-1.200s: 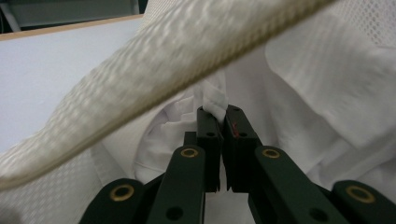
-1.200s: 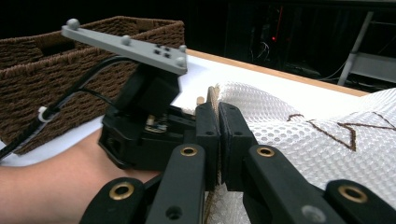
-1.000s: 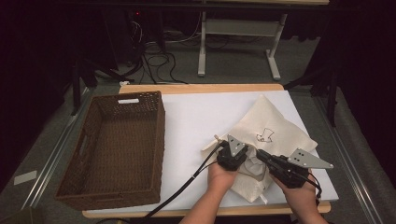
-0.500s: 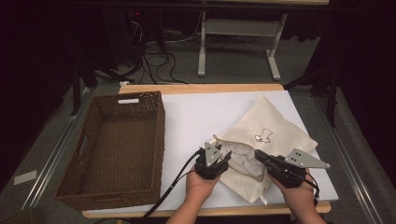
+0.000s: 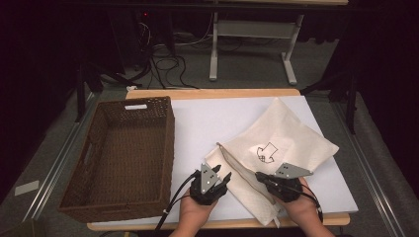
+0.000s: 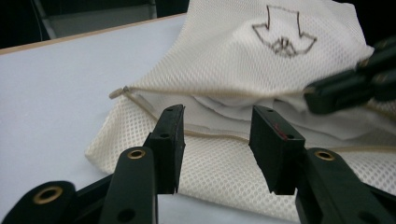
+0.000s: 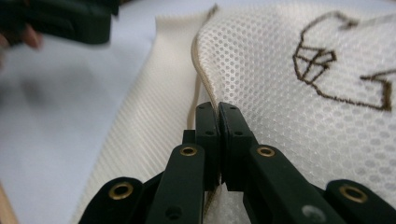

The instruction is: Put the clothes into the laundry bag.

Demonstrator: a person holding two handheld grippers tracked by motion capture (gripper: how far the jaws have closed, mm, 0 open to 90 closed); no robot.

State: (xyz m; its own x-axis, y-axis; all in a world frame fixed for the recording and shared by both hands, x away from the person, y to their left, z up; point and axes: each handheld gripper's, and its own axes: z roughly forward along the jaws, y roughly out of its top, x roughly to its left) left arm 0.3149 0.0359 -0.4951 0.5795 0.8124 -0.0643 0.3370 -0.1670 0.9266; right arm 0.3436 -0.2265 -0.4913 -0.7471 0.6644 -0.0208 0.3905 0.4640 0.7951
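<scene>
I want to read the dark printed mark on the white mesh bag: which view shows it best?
The high view: the whole mark faces the camera. The left gripper view shows it whole but slanted; the right gripper view crops it at the frame edge.

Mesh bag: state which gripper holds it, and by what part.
The right gripper pinches the mesh bag at its zipper edge; the left gripper holds nothing.

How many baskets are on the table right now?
1: a brown wicker basket on the table's left side, left of the white mesh bag.
</scene>
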